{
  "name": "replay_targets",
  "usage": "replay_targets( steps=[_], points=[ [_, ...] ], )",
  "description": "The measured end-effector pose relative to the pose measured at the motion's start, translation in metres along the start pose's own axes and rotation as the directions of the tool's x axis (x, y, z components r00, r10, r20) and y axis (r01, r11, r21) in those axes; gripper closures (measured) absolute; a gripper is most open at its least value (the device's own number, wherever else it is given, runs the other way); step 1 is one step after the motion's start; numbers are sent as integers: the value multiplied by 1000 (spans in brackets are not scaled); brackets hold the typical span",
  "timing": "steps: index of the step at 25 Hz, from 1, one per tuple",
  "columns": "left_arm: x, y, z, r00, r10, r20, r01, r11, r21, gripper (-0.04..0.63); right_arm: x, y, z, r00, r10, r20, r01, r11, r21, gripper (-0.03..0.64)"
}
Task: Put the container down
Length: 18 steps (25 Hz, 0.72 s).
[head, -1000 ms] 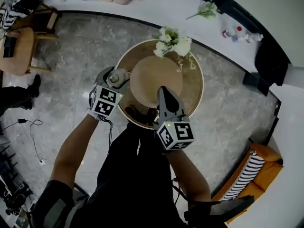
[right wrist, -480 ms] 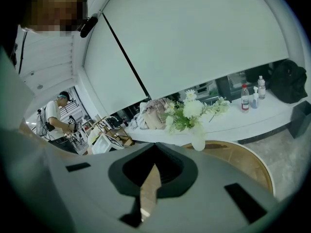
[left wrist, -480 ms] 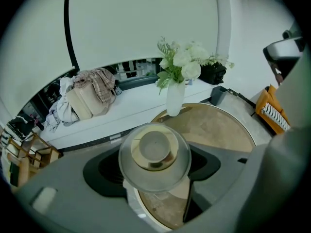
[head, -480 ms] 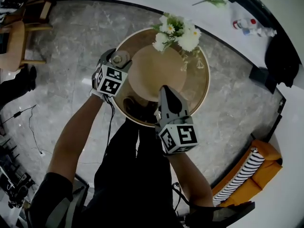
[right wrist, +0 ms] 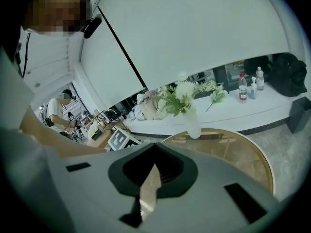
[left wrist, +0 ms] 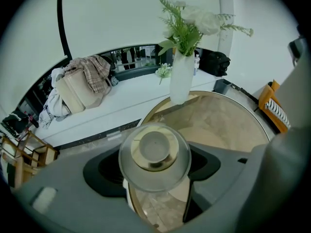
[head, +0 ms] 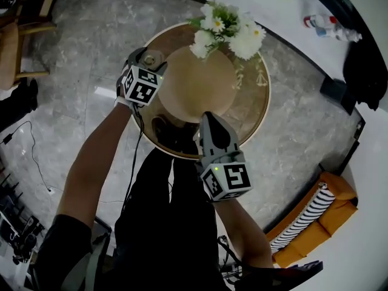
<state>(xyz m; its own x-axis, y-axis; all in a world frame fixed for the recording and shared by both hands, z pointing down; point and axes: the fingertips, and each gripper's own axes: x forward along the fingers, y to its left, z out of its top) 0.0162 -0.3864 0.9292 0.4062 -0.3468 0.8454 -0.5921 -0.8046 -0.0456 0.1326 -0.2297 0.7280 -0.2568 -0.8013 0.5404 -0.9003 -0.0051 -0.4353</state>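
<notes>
My left gripper [head: 149, 60] is shut on a clear glass container [head: 153, 57] with a round lid, held over the left rim of the round glass table [head: 262, 111]. In the left gripper view the container [left wrist: 154, 153] sits between the jaws, lid up, with the table [left wrist: 228, 125] beyond it. Over the table's near edge my right gripper [head: 210, 119] is shut with nothing in it. In its own view the right gripper [right wrist: 149, 179] shows only a thin slit between the jaws. A white vase of flowers [head: 227, 26] stands at the table's far side.
An orange seat with a striped cushion [head: 315, 217] stands at the lower right. At the far left is a wooden stool [head: 12, 47]. Bottles [head: 330, 26] and a black bag [head: 367, 71] rest on the white ledge behind. A cable [head: 24, 156] lies on the floor.
The left gripper has carried the container a little farther from the body, along the table's left rim. The right gripper has stayed at the near edge.
</notes>
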Motion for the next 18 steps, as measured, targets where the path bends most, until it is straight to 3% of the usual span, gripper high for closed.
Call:
replay_targets(
  steps=[18],
  points=[
    [54,3,-4,1000,-2,-4,2,1000,-14,253,10,-11,-38,998,-14,-67,16,1000,26,609]
  ],
)
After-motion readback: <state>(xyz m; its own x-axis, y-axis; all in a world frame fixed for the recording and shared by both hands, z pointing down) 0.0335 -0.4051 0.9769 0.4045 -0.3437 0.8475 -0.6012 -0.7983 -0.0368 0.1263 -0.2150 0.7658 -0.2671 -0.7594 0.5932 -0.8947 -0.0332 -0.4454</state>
